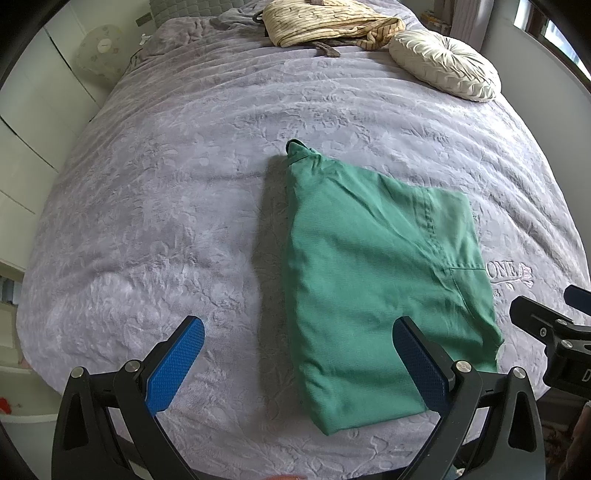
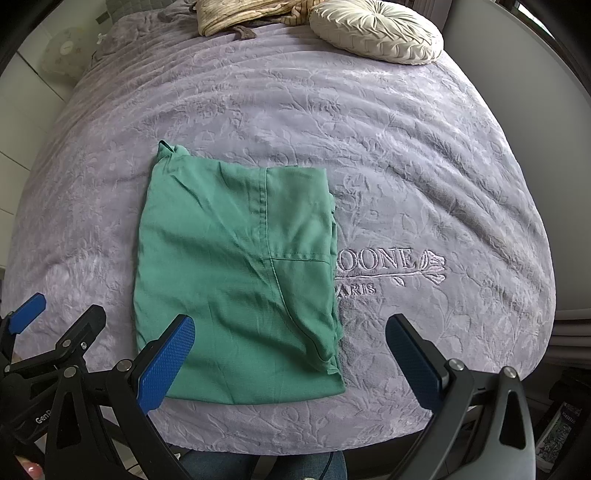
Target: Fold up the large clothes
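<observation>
Blue-padded jaws stand spread on both the left gripper [image 1: 297,360] and the right gripper [image 2: 290,356], gripping nothing. Just beyond them the green garment [image 2: 236,277] lies folded flat on the lilac bedspread [image 2: 424,166], a cream round cushion [image 2: 376,31] far behind.

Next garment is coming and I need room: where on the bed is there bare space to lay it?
Bare lilac bedspread lies left of the folded green garment, and between it and the round cream pleated cushion. Right of it only embroidered lettering shows. The head end is crowded: cushion plus a striped beige cloth heap.
</observation>
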### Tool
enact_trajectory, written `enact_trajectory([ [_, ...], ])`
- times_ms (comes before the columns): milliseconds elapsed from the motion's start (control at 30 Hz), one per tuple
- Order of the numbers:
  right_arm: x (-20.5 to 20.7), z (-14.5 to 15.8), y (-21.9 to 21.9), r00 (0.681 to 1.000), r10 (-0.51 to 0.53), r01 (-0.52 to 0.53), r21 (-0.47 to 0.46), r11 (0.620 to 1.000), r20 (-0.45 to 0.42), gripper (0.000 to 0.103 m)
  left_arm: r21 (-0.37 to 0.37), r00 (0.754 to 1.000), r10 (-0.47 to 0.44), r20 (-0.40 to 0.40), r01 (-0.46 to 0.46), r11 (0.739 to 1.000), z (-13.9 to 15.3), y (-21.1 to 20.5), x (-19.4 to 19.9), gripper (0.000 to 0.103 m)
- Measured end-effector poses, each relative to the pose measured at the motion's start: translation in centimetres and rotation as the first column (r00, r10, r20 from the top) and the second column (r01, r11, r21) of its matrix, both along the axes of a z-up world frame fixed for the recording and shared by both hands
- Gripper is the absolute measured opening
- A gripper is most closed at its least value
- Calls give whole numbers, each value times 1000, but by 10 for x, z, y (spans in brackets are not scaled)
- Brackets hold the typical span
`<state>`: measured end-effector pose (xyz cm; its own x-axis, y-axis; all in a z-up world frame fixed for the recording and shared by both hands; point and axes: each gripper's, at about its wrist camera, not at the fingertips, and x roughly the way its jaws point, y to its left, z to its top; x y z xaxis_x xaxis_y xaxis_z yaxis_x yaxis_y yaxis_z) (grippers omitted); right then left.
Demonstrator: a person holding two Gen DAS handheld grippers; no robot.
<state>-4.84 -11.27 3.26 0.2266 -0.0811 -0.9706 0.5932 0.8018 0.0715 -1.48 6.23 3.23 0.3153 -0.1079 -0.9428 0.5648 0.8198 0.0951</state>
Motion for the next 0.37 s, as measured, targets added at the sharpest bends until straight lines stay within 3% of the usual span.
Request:
enact_trajectory([
  [367, -3, -7, -2, 1000, 6, -6, 7, 1000, -8, 103, -19, 1000, -20, 0, 20, 1000, 3, 0, 0, 102],
])
